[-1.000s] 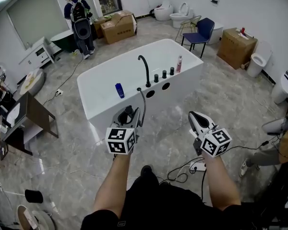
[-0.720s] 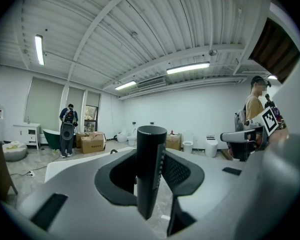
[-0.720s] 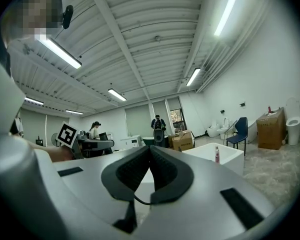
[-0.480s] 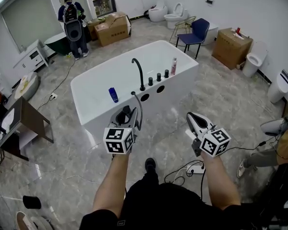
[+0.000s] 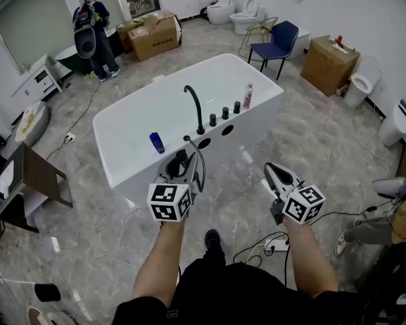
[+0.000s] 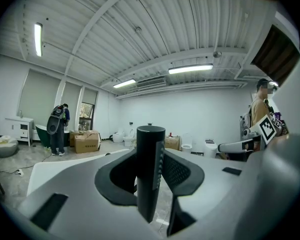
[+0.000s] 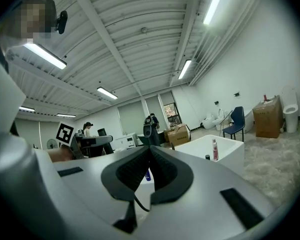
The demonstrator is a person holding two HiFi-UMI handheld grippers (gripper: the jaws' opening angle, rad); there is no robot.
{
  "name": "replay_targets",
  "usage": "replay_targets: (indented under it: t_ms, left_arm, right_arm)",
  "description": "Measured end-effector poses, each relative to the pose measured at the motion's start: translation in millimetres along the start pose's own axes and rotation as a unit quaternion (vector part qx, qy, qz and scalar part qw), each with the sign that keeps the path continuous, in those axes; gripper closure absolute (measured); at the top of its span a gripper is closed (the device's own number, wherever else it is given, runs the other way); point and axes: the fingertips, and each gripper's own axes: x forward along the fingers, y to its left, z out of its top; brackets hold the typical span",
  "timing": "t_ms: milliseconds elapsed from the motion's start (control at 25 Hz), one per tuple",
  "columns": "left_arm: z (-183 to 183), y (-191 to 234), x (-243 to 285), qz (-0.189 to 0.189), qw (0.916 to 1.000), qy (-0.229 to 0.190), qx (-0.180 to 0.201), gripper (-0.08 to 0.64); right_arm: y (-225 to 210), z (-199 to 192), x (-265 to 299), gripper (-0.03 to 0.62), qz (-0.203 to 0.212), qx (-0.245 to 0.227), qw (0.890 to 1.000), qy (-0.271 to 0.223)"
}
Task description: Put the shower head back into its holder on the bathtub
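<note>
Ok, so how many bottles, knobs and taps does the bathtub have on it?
Bottles: 2, a blue bottle and a pink bottle
Knobs: 3, all black
Tap: 1, black and curved
Total: 6

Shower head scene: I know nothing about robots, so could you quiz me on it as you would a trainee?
1. What does the left tool hold? A a sponge; B the black shower head; C nothing.
2. True or false: the right tool is shut and empty.
3. Fill in: the pink bottle stands on the rim of the white ____.
Key: 1 B; 2 true; 3 bathtub.
</note>
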Motion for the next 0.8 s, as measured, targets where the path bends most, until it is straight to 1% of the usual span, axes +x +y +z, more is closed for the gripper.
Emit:
replay_targets:
  t_ms: [160, 320, 560, 680, 800]
  left_arm:
    - [2.7, 21.1, 26.1, 0.002, 1.0, -0.003, -0.004, 0.42]
    - [7.1, 48.1, 49.1, 0.009, 0.9999, -0.003, -0.005, 0.42]
    - [23.8, 96.3, 66.4, 0.012, 0.9998, -0.011, -0.006, 0.422]
    - [32.6, 105.7, 76.6, 0.007, 0.9999, -0.014, 0.001, 0.42]
    - [33.3, 110.3, 80.1, 0.004, 0.9999, -0.015, 0.0, 0.421]
  right_arm:
    - [-11.7, -5.4, 37.4, 0.575, 0.008, 0.007, 1.0, 0.018]
    - [-20.5, 6.7, 77.1, 0.575, 0.018, 0.003, 1.0, 0.025]
    - [-13.0, 21.9, 135.6, 0.575, 0.027, 0.0, 0.999, 0.028]
    - [-11.3, 23.8, 151.6, 0.575, 0.03, 0.001, 0.999, 0.028]
    - [-13.1, 18.6, 158.4, 0.575, 0.03, 0.006, 0.999, 0.037]
